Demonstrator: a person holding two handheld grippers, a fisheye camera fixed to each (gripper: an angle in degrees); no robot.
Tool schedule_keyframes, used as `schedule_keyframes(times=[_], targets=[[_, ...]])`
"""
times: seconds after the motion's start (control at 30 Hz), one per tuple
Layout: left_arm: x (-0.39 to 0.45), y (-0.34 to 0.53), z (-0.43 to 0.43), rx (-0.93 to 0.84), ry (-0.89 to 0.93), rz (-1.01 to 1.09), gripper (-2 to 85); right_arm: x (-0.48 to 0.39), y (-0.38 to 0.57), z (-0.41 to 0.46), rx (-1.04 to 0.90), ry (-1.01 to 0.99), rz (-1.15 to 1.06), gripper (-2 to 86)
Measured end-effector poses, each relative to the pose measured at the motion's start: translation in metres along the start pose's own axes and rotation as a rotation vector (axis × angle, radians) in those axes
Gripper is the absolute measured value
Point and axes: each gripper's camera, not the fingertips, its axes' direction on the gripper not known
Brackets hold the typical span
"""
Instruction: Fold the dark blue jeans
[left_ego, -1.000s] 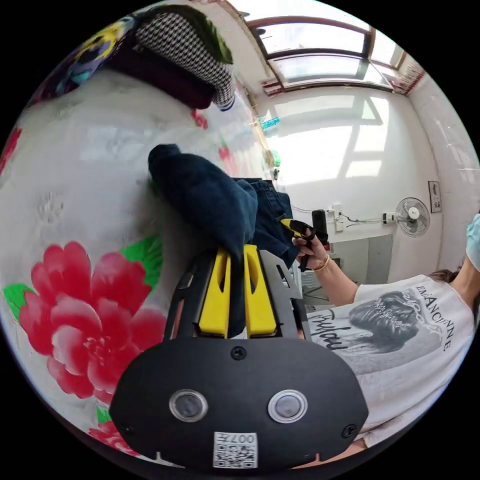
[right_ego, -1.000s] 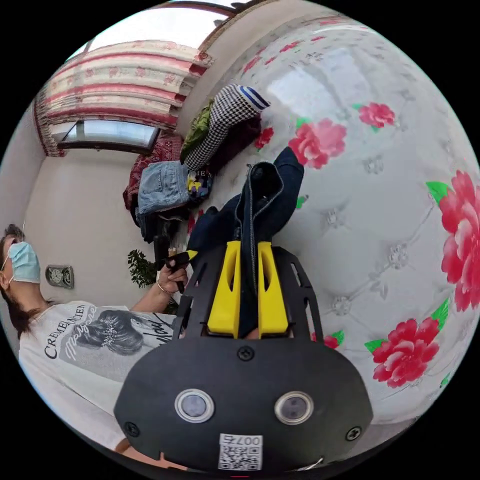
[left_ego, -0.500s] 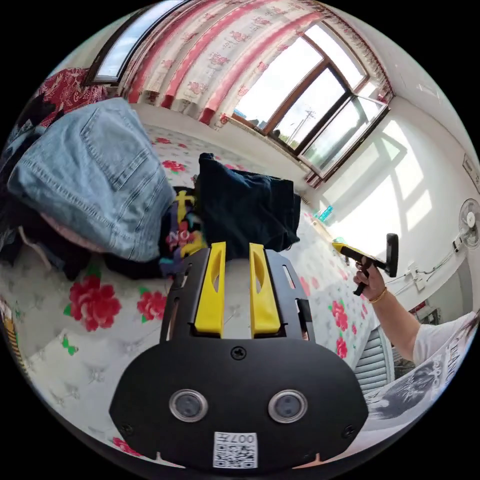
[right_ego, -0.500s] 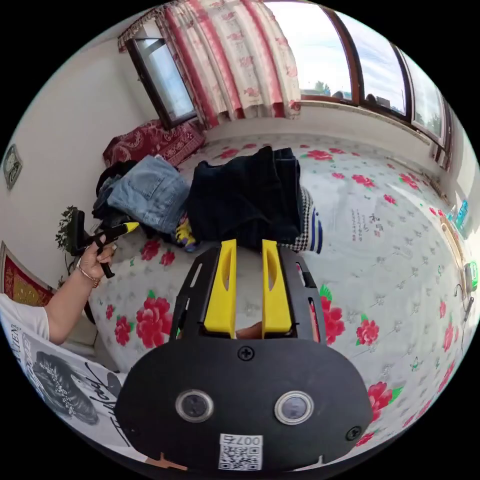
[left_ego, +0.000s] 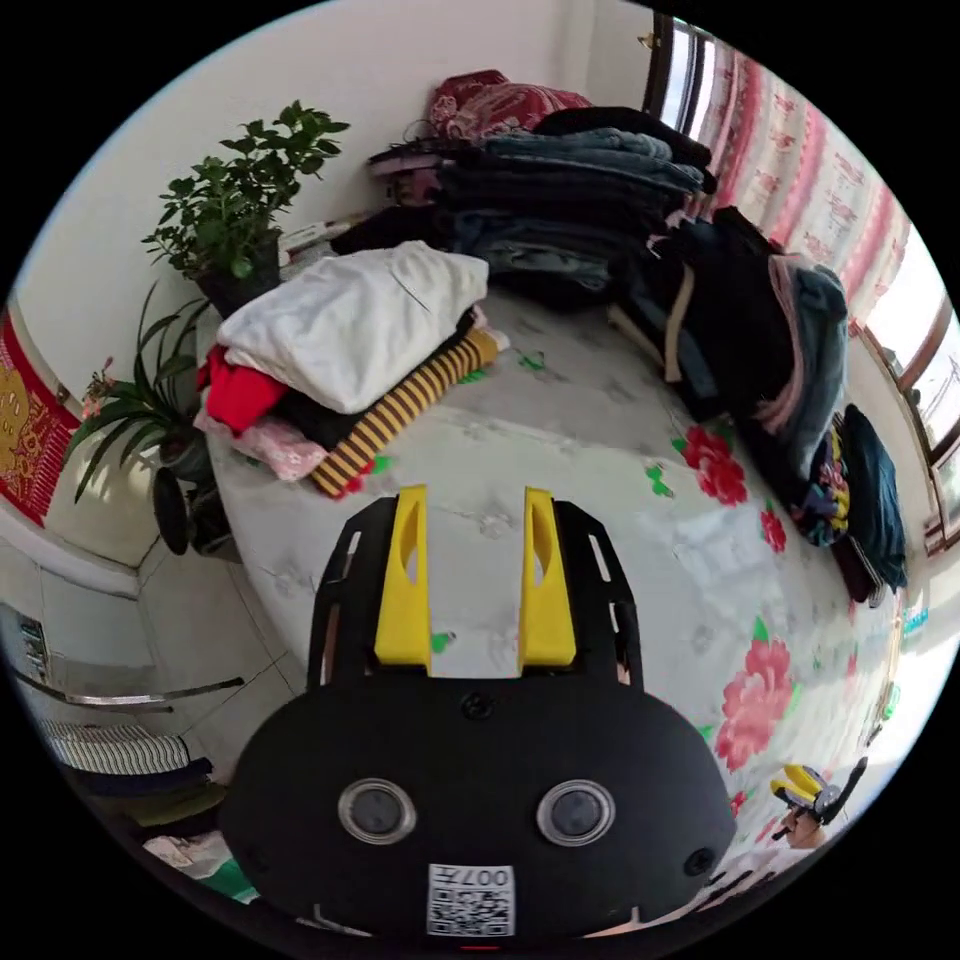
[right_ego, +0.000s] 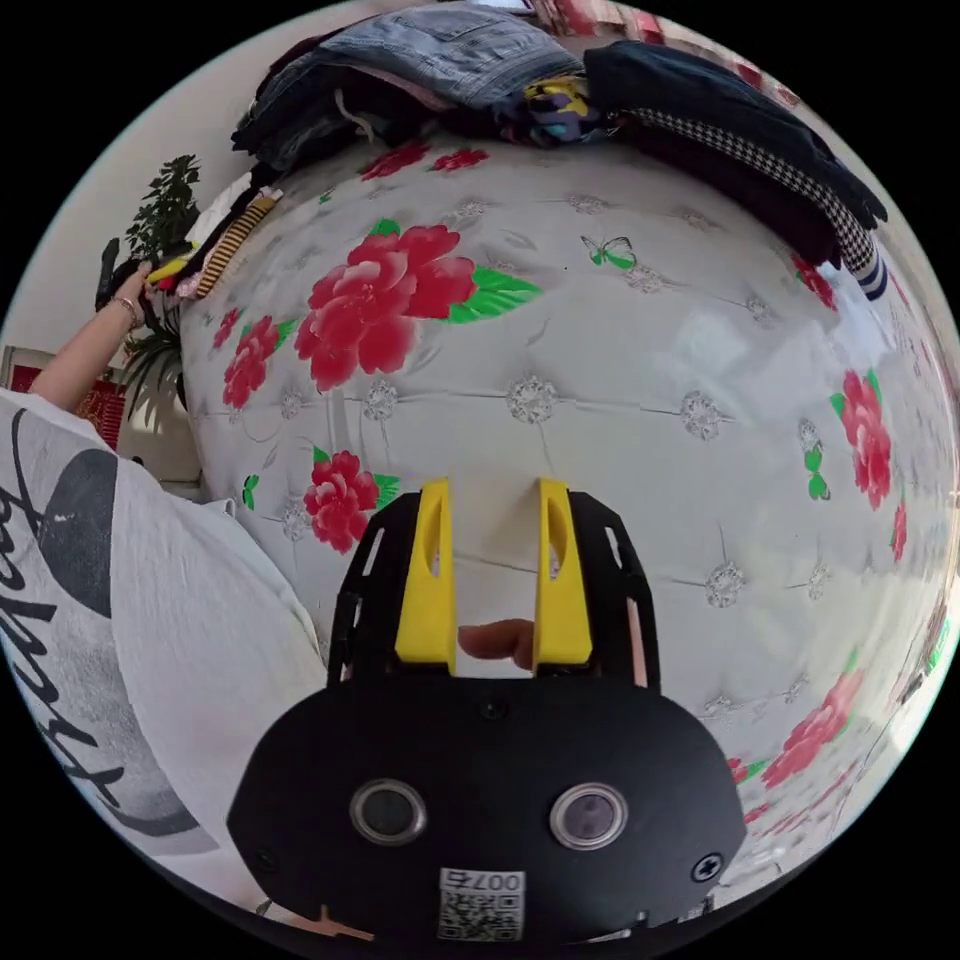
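The folded dark blue jeans (right_ego: 700, 90) lie at the far side of the bed on a houndstooth garment (right_ego: 790, 185); in the left gripper view the jeans (left_ego: 875, 490) sit at the right end of the clothes pile. My left gripper (left_ego: 468, 495) is open and holds nothing, hovering over the floral bedcover (left_ego: 600, 470) near a heap of unfolded clothes. My right gripper (right_ego: 493, 485) is open too, over bare bedcover (right_ego: 600, 350), far from the jeans. The left gripper (right_ego: 170, 268) also appears in a hand at the bed's left edge, and the right gripper (left_ego: 810, 790) at the lower right.
A white garment (left_ego: 350, 315) tops a heap with a striped piece (left_ego: 410, 405) near the bed corner. Stacked jeans (left_ego: 570, 190) and dark clothes (left_ego: 750, 320) line the wall side. Potted plants (left_ego: 230, 220) stand beside the bed. Light denim (right_ego: 450, 40) lies beside the jeans.
Both grippers let go of the dark blue jeans, which now rest on the pile. Both hands pulled back and apart, the left swinging towards the unfolded heap; both pairs of jaws stand wider.
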Motion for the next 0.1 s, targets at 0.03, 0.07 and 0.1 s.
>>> schedule_keyframes(times=[0.03,0.07,0.1], targets=[[-0.012,-0.021,0.001,0.003,-0.040,-0.028,13.1,-0.008,-0.008,0.001,-0.037,0.044,-0.029,11.1],[-0.020,-0.039,0.003,-0.001,-0.057,-0.049,13.2,-0.015,-0.015,0.003,-0.063,0.068,-0.040,11.3],[-0.024,-0.046,0.004,-0.003,-0.064,-0.057,13.2,-0.018,-0.017,0.004,-0.071,0.076,-0.038,11.4]])
